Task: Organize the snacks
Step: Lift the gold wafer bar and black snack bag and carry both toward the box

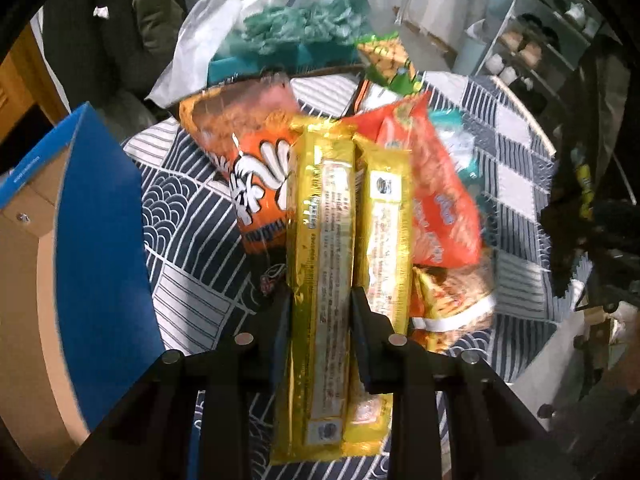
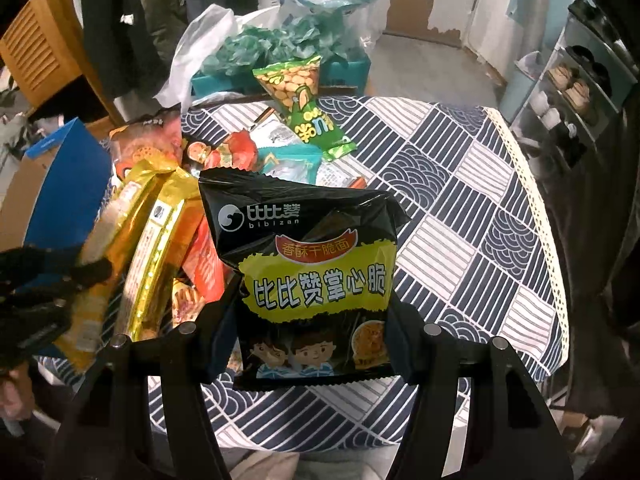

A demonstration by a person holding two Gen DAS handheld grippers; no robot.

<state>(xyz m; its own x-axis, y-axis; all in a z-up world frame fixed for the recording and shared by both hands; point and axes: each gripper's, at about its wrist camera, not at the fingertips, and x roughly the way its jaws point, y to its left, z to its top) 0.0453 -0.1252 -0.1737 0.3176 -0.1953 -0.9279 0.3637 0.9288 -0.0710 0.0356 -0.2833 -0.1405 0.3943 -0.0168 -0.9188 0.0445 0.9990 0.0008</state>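
The counter (image 2: pixel 460 184), draped in a navy-and-white patterned cloth with a cream lace edge, was spread across both views. At its left edge a blue cardboard box (image 1: pixel 100 216) was stood, open at the top. At the far side a teal bin (image 2: pixel 280 72) stuffed with crumpled green and white plastic bags was seen. A heap of snack packets was piled between box and bin: an orange bag (image 1: pixel 256 168) with bold white lettering, a red-orange packet (image 1: pixel 432 192) leaned against it, and a green triangular peanut packet (image 2: pixel 300 92) set furthest back, near the bin.

A black instant-noodle packet (image 2: pixel 316 280) with yellow lettering was clamped by its lower sides in the right tool (image 2: pixel 312 344), jaws held about halfway apart on it, the packet lifted clear above the cloth and just right of the heap.

A long gold packet (image 1: pixel 320 264) was pinched between the nearly closed jaws of the left tool (image 1: pixel 320 320), held lengthwise over the pile. A second gold packet (image 1: pixel 388 232) was lying just beside it, to the right, outside the jaws.
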